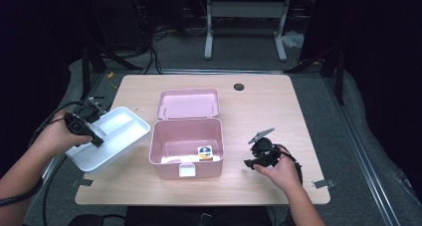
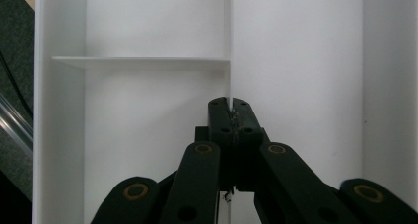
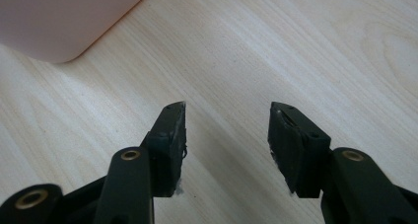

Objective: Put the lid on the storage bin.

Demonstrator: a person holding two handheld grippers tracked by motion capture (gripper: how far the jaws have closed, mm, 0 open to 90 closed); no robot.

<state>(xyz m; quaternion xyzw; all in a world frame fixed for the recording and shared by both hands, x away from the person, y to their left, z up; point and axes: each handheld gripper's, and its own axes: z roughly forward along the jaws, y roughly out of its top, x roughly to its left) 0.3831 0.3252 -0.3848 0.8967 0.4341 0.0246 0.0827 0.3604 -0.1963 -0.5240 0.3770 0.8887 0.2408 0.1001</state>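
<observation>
At the left edge of the wooden table [image 1: 259,101], a white divided tray [image 1: 117,131] is being held by the left gripper [image 1: 92,139], partly overhanging the table edge and tilted, its far end pointing towards the middle of the table. In the left gripper view the two black jaws are being pressed together on the thin upright partition [image 2: 230,61] that runs the length of the tray, the wall being pinched between the pads. A shorter cross wall [image 2: 138,62] is being met by that partition at a right angle, so that smaller compartments are being formed to one side and one long compartment to the other. The compartments in sight are being shown bare and white.

Just to the right of the tray, a pink box [image 1: 186,146] is being kept open on the table, its lid [image 1: 188,104] being laid back flat behind it. Inside the box, near its front wall, a small cube with a printed face [image 1: 205,152] is being seen on the floor of the box, beside a pale patch whose nature cannot be told. A white latch [image 1: 187,170] is being shown at the middle of the front wall.

Further right, the right gripper [image 1: 251,159] is being held low over the bare tabletop, near the box yet apart from it. In the right gripper view its jaws are being kept spread, nothing being held between them, and a rounded corner of the pink box [image 3: 59,21] is being caught at the upper left.
</observation>
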